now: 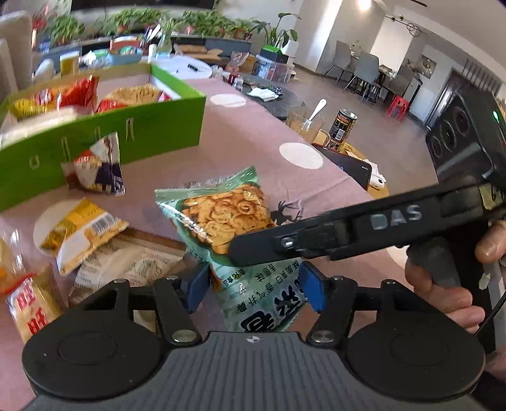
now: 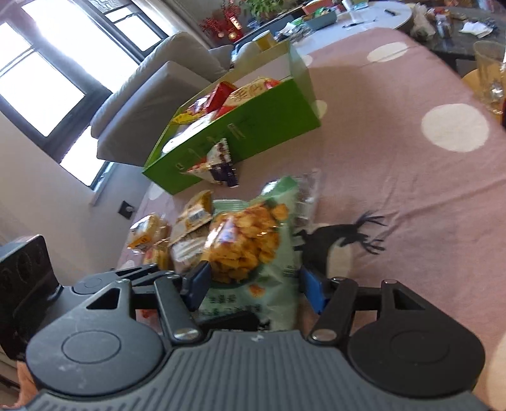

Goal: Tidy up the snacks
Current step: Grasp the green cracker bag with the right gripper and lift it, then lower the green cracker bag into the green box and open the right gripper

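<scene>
Now both the left gripper [image 1: 253,284] and right gripper [image 2: 253,284] have their jaws clenched on the green cracker bag [image 1: 221,218], seemingly mid-handover, bound next for the green box [image 1: 132,132] at the table's far edge.

Setting: a home, open living and dining room.
- Sofa [image 2: 158,95], grey, below large windows [image 2: 47,79].
- Dining chairs [image 1: 363,68] around a far dining table, with red stools [image 1: 399,106] beside them.
- Row of potted plants [image 1: 202,23] along a low cabinet.
- Table [image 1: 253,132] under a pink cloth with white dots and a deer print.
- Green box [image 1: 132,132] of snacks, with loose snack packets [image 1: 88,234] on the cloth.
- Glass [image 1: 305,121] with a spoon, and a can [image 1: 343,128], at the table's far edge.
</scene>
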